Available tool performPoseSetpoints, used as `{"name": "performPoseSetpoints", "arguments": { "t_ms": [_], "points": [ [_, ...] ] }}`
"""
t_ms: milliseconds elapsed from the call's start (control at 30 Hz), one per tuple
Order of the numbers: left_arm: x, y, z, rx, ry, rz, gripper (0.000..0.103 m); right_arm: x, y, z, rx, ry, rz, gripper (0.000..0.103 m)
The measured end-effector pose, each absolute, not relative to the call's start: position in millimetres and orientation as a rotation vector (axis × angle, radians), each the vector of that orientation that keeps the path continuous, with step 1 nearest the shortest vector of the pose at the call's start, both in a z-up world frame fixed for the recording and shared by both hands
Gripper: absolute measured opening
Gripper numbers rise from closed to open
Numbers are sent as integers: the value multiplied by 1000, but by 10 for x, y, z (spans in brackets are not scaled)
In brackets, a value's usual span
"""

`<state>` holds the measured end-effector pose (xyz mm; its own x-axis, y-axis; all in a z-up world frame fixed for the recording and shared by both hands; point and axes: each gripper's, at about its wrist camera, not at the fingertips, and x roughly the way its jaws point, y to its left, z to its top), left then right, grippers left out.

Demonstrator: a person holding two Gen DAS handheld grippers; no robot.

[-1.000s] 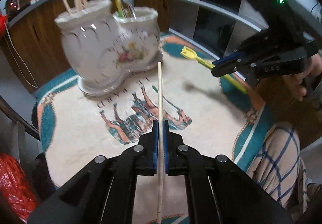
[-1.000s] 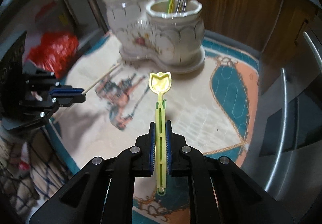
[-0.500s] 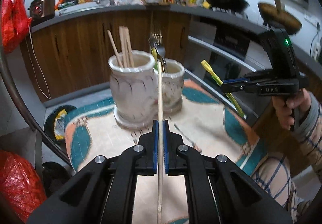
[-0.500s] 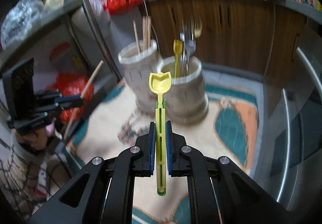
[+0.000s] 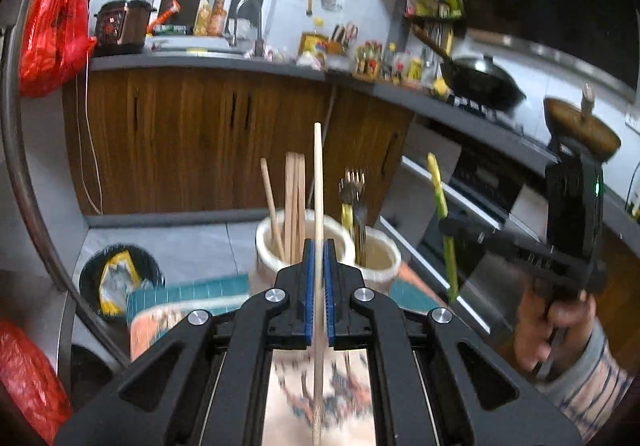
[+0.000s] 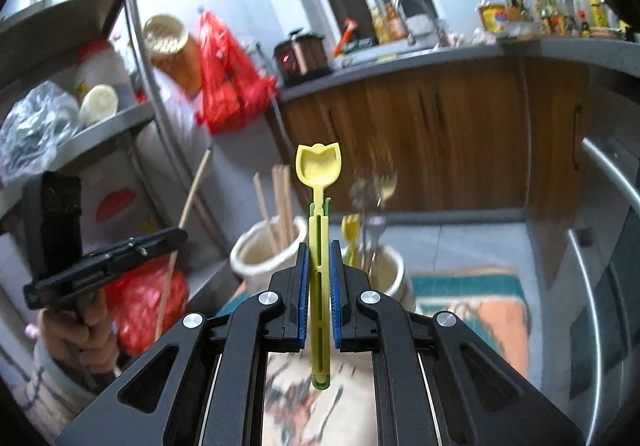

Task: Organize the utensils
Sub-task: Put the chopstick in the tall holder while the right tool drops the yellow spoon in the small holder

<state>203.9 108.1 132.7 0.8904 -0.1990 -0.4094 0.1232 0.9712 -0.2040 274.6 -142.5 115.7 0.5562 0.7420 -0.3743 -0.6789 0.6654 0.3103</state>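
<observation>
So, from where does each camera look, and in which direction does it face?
Left wrist: on the left gripper, facing the two-cup holder; shows its fingers gripping a chopstick, plus the right hand.
Right wrist: on the right gripper, facing the same holder; shows its fingers gripping a yellow spoon, plus the left hand.
Shared: holder, kitchen counter.

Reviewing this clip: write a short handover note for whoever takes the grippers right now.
Left gripper: shut on a wooden chopstick.
Right gripper: shut on a yellow spoon.
Both are held in the air, over the two-cup holder.
Done: chopsticks stand in the left cup, forks and a yellow utensil in the right cup.
Left: chopstick into the left cup; spoon probably into the right.
</observation>
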Motion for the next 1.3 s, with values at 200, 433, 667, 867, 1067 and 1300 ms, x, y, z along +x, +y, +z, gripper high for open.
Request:
{"name": "performPoseSetpoints", "arguments": {
  "t_ms": [200, 433, 667, 867, 1067, 1300],
  "points": [
    [2370, 1043, 1502, -160, 367, -160, 4, 2963, -1316, 1158, 152, 433, 798, 10],
    [2754, 1132, 1572, -224, 277, -147, 4, 3083, -1158, 1115, 132, 380, 798, 10],
    [2924, 1095, 1436, -239, 191, -152, 4, 3083, -981, 979, 51, 327, 764, 10],
    [2819, 1166, 1113, -315, 177, -181, 4, 3072, -984, 867, 62, 308, 771, 10],
    [2712, 1183, 881, -341, 195, -182, 4, 3040, -906, 774, 7, 296, 752, 10],
    [2552, 1135, 814, -301, 217, -145, 4, 2946, -943, 648, -35, 332, 718, 10]
  ]
}}
